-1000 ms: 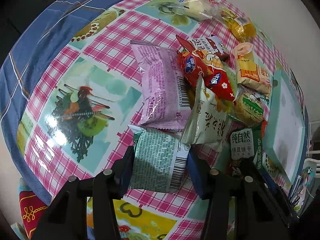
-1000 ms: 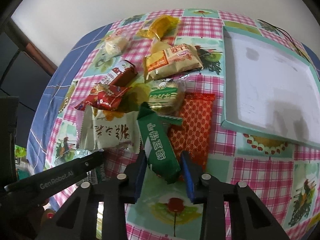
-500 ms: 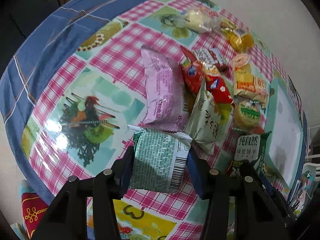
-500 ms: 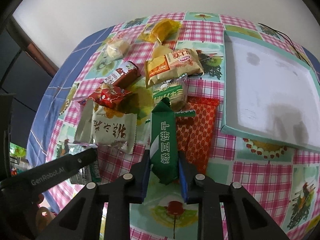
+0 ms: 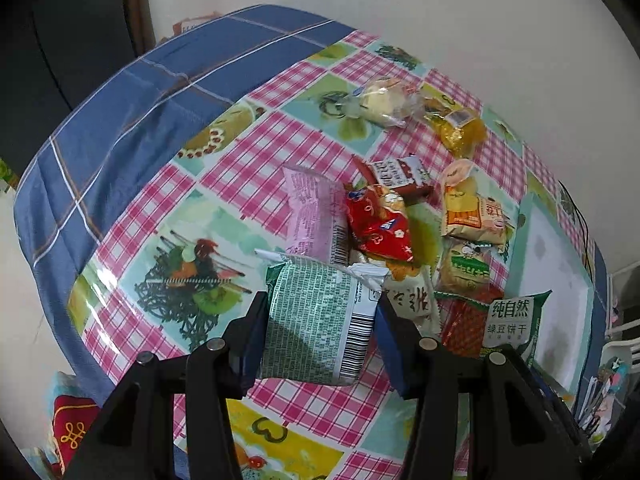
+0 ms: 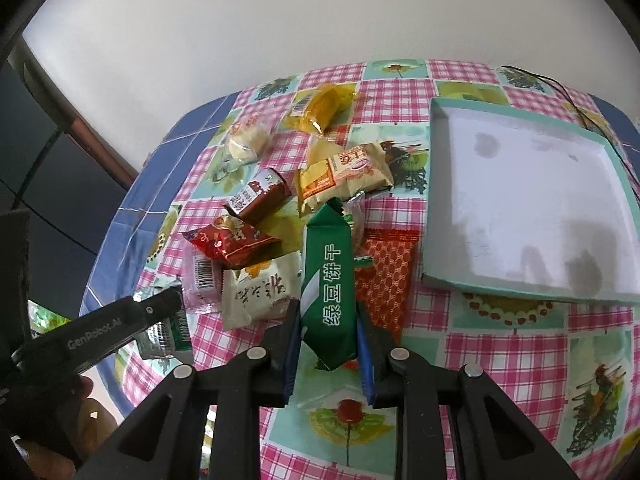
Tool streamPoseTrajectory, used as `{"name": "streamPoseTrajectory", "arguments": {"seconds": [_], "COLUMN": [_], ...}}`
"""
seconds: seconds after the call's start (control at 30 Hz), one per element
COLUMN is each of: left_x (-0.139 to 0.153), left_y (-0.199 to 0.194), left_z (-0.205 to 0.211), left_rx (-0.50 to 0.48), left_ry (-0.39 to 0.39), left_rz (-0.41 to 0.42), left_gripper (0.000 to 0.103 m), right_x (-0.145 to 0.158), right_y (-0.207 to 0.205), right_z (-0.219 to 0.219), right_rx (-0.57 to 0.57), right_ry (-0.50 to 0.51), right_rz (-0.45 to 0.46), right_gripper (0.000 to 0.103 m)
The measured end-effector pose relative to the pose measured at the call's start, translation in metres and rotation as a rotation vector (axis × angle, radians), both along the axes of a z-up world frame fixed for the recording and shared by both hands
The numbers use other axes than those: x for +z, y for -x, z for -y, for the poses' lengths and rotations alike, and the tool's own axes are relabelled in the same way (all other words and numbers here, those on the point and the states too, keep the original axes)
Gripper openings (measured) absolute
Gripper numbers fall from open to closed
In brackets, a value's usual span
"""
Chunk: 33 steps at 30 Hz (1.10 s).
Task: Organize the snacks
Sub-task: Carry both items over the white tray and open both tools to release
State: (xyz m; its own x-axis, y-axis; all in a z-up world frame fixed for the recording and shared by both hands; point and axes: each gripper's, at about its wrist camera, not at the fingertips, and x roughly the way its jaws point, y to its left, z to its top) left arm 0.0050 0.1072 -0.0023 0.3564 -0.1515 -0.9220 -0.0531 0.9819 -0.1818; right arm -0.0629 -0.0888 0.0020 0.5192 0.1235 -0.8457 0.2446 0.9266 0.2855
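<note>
My left gripper [image 5: 320,332] is shut on a pale green snack bag [image 5: 316,320] and holds it above the table. My right gripper [image 6: 328,344] is shut on a dark green biscuit packet [image 6: 328,280] and holds it upright above the table; the packet also shows in the left wrist view [image 5: 510,322]. A pile of snacks lies beyond: a pink bag [image 5: 314,216], a red packet [image 6: 232,242], a white bag [image 6: 260,292], an orange-red packet [image 6: 386,276], a beige packet [image 6: 346,176], a brown bar [image 6: 260,196]. A white tray with a teal rim [image 6: 436,184] lies at the right.
A yellow packet [image 6: 320,110] and a clear-wrapped bun [image 6: 246,144] lie near the far wall. The checked tablecloth [image 6: 516,360] ends in a blue border [image 5: 120,128] at the left edge. The left gripper's arm [image 6: 100,332] shows in the right wrist view.
Both grippers have risen and pulled back with their packets. The right gripper has turned the dark green packet upright. The pile looks smaller and farther.
</note>
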Motion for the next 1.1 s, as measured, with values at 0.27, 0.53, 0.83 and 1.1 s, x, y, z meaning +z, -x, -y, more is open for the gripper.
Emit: {"name": "streamPoseTrajectory", "arguments": {"seconds": [0.27,0.53,0.83,1.1], "left_x": [0.02,0.038,0.033,0.014], "left_y": [-0.003,-0.008,-0.025,-0.045], "left_z": [0.059,0.147,0.23,0.278], "left_rx": [-0.142,-0.333,-0.481,-0.549], "left_ry": [-0.015,-0.03,-0.042,-0.052], "left_rz": [0.075,0.159,0.222,0.24], "left_gripper": [0.052,0.052,0.053,0.053], "right_x": [0.006,0.008,-0.004,-0.009], "right_y": [0.006,0.013,0.002,-0.013], "right_z": [0.04,0.104,0.162,0.2], "right_rx": [-0.134,-0.326,-0.43,-0.469], "right_ry": [0.011,0.018,0.018,0.053], "right_rz": [0.041,0.056,0.034,0.051], "right_gripper": [0.027,0.027,0.027,0.027]}}
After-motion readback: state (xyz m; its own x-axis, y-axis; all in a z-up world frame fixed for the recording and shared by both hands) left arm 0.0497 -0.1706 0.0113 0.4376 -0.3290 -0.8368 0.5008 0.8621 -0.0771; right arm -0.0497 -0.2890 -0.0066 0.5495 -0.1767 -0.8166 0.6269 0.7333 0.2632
